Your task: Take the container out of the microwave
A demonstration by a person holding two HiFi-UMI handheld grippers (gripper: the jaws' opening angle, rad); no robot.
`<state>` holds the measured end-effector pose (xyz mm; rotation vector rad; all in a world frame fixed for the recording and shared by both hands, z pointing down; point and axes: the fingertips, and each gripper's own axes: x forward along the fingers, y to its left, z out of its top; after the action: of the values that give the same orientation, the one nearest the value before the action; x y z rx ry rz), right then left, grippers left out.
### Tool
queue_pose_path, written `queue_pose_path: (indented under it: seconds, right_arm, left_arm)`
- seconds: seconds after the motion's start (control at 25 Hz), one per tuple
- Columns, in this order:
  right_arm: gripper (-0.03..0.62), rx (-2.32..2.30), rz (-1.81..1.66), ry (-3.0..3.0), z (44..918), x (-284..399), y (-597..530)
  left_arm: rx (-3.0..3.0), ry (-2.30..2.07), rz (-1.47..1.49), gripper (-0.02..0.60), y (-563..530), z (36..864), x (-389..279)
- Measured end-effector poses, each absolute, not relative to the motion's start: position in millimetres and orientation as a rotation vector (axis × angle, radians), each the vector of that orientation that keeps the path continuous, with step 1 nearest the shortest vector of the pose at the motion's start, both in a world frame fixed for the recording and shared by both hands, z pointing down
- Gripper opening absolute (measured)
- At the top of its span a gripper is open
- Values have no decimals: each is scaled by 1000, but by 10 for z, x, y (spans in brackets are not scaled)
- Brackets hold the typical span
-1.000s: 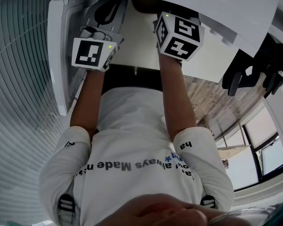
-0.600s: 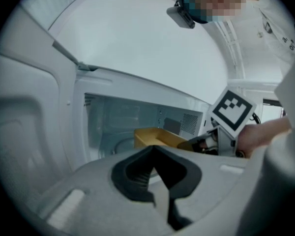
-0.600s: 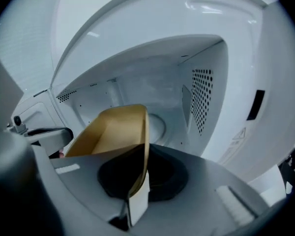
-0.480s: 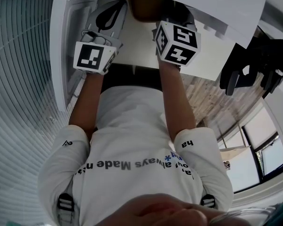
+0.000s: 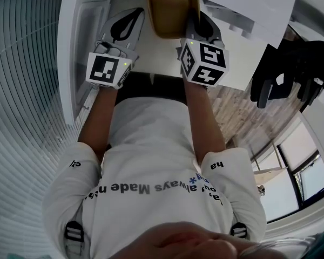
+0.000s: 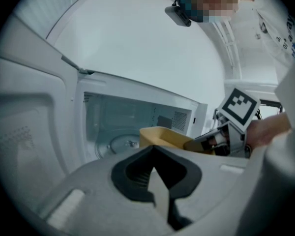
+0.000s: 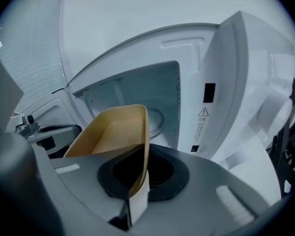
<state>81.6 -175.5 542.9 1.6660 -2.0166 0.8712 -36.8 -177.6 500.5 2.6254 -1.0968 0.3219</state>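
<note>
Yellow container at the microwave mouth
The right gripper pinches its near wall, the tub lying ahead-left; the left gripper, closed and empty, is beside.

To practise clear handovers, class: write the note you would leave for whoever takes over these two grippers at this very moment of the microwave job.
Right gripper: shut on the side wall of the yellow container, carrying it.
Left gripper: shut, nothing between its jaws, beside the container.
Container: looks empty, off the turntable, at the mouth of the microwave. I cannot tell whether it is fully clear of the opening.
Done: door open, container gripped and lifted.
Left: bring it fully clear and set it down somewhere; then probably shut the door.
</note>
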Motion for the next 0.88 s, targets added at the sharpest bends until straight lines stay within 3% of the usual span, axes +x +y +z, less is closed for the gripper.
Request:
queue_pose_path:
  seconds: [0.88]
  right_arm:
    - [3,1679,925,-1953,5723,1308,-854]
  left_arm:
    - [2671,-978,276,3,-1256,5205,-52]
